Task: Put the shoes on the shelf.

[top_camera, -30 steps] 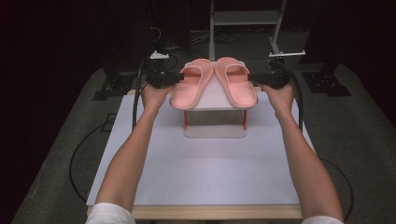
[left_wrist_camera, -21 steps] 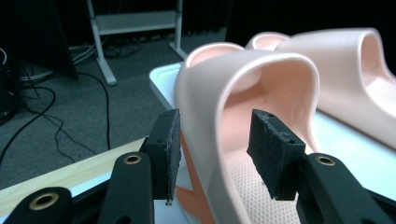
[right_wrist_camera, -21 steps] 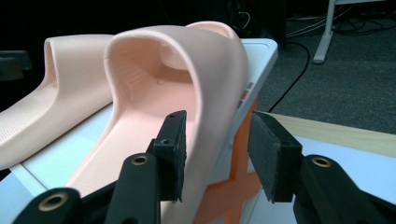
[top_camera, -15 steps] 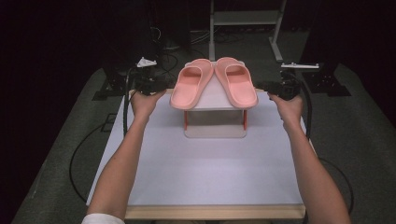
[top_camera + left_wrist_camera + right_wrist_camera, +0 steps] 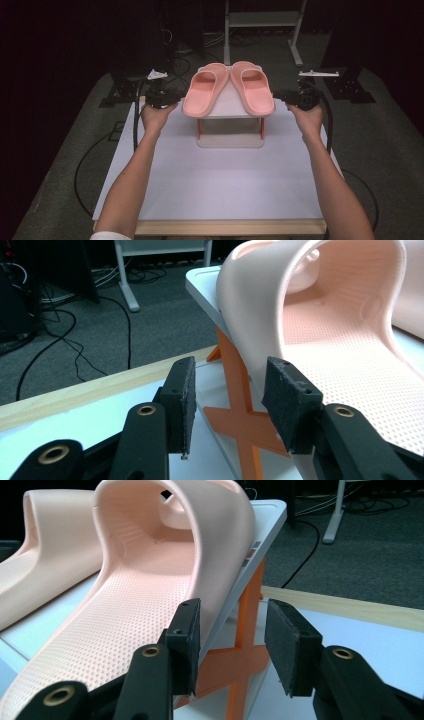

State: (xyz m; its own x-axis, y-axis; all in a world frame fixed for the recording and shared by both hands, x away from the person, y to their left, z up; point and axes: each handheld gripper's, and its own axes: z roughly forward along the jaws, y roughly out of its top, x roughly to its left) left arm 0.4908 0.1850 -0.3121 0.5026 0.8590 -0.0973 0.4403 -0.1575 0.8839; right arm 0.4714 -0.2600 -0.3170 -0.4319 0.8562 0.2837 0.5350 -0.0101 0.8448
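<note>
1. A small white rack (image 5: pixel 231 102) with orange legs stands on the white table (image 5: pixel 220 185), at its far middle part.
2. Two pink slippers lie side by side on the rack top: the left slipper (image 5: pixel 204 89) and the right slipper (image 5: pixel 252 87).
3. The left gripper (image 5: pixel 161 98) is just beside the rack's left side, its jaws spread and holding nothing.
4. The right gripper (image 5: pixel 298 96) is just beside the rack's right side, its jaws also spread and empty.

The two salmon-pink moulded foam-like slippers (image 5: pixel 227 89) look matt, their footbeds dimpled with fine dots. The small white-topped rack (image 5: pixel 230 105) beneath looks like smooth plastic, its orange cross-braced legs (image 5: pixel 235 405) likewise. The pale wooden-edged table (image 5: pixel 225 227) carries a smooth matt white top. The grippers' black jaw pads (image 5: pixel 287 640) look rough and grainy.
</note>
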